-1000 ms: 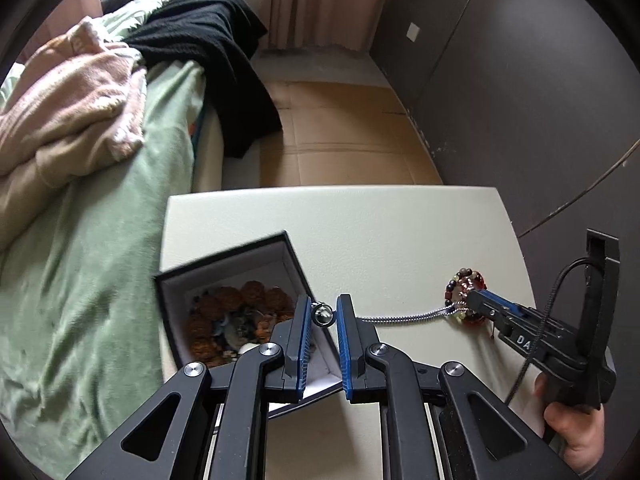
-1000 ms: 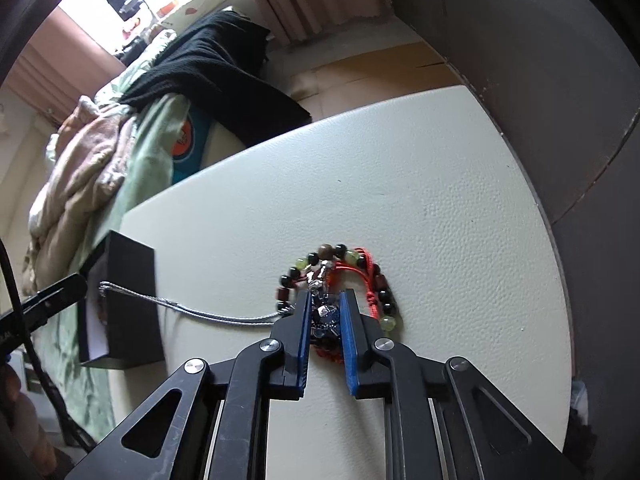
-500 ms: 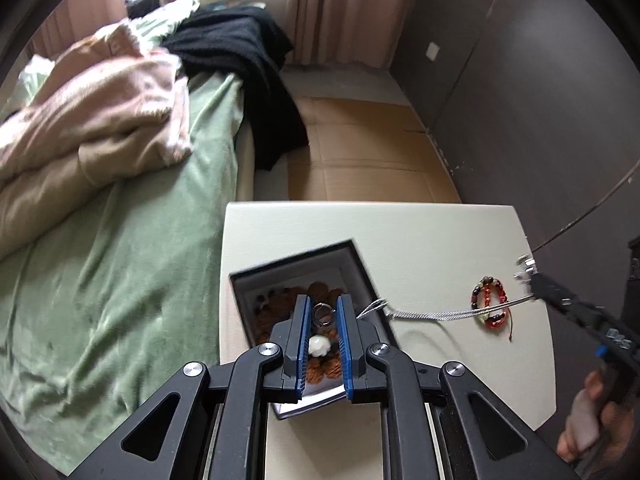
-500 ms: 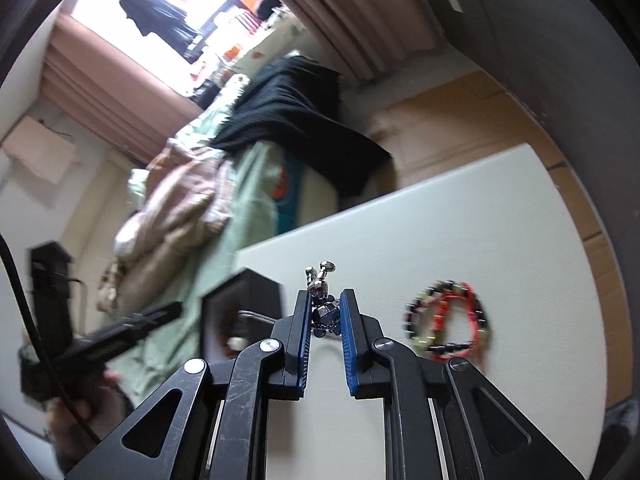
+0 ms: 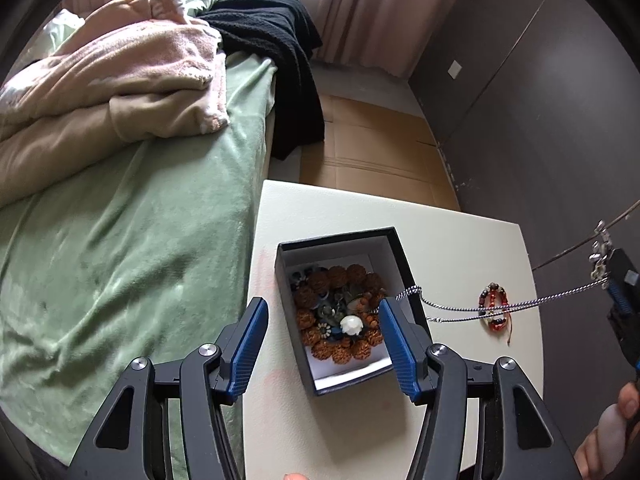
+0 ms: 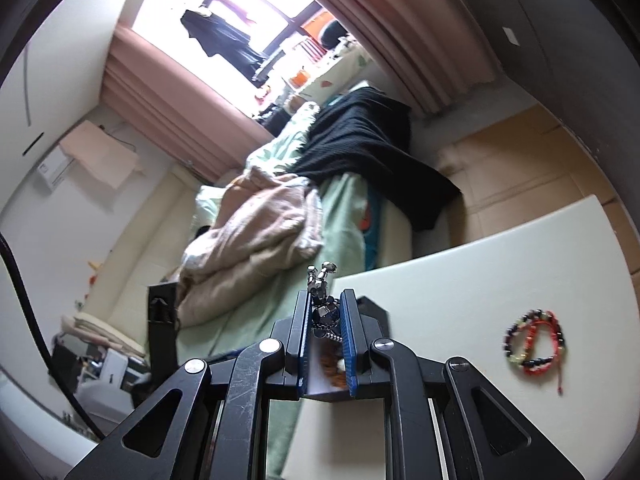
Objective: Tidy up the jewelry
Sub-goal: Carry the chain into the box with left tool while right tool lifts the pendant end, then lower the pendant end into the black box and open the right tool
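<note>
A black jewelry box with a white lining stands on the white table and holds brown beads and small charms. My left gripper is open above the box. A silver chain necklace runs from the box's right rim through the air to my right gripper, which is shut on its clasp end. A red and dark bead bracelet lies on the table, also in the right wrist view.
A bed with a green sheet, a pink blanket and black clothing borders the table's left side. A dark wall runs along the right. Brown floor lies beyond the table.
My left gripper has opened and let go of the necklace end over the box, and risen. My right gripper has lifted higher with the clasp end, away from the bracelet.
</note>
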The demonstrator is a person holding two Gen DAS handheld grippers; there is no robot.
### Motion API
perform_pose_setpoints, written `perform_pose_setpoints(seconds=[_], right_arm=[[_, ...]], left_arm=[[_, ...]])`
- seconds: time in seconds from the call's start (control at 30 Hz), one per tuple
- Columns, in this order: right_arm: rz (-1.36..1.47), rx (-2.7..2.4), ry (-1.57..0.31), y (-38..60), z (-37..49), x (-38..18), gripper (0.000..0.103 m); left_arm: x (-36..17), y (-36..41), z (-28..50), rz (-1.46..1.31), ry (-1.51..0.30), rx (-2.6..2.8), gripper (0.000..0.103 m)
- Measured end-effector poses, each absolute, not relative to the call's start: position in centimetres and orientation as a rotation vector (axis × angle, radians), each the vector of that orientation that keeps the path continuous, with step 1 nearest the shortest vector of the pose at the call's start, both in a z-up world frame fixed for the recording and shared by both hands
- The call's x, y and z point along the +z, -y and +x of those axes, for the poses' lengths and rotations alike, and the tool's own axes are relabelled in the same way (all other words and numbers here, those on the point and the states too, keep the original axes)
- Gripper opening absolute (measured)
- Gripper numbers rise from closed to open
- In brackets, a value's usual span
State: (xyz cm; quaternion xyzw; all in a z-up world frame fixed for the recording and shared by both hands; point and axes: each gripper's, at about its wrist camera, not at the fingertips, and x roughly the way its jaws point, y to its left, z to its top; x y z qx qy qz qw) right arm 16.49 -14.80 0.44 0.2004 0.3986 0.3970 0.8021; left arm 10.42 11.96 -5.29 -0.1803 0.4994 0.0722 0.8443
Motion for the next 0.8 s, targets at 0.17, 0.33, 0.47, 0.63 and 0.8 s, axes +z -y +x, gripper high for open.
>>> perform_pose_setpoints(seconds=[0.17, 0.33, 0.47, 0.63, 0.8], right_arm=[[0.421, 0.867, -0.845, 13.0, 15.7, 2.8, 0.015], [0.367, 0.887, -0.818, 10.8, 15.0, 5.9, 0.016], [0.338, 0.894, -0.810, 9.2, 14.5, 7.5, 0.016], [0.319, 0.905, -0.801, 7.7, 13.8, 8.7, 0.016], [0.300, 0.905, -0.780, 7.0, 13.3, 9.9, 0.016]], left_arm=[[-4.6, -12.8, 9.2, -0.406, -1.028, 0.134, 0.077], [-3.6, -14.2, 7.8, -0.443, -0.997, 0.130, 0.079], [-2.8, -15.6, 6.7, -0.472, -0.969, 0.139, 0.080], [-2.2, -16.9, 5.8, -0.497, -0.946, 0.146, 0.080], [-1.7, -17.4, 5.4, -0.502, -0.931, 0.148, 0.080]])
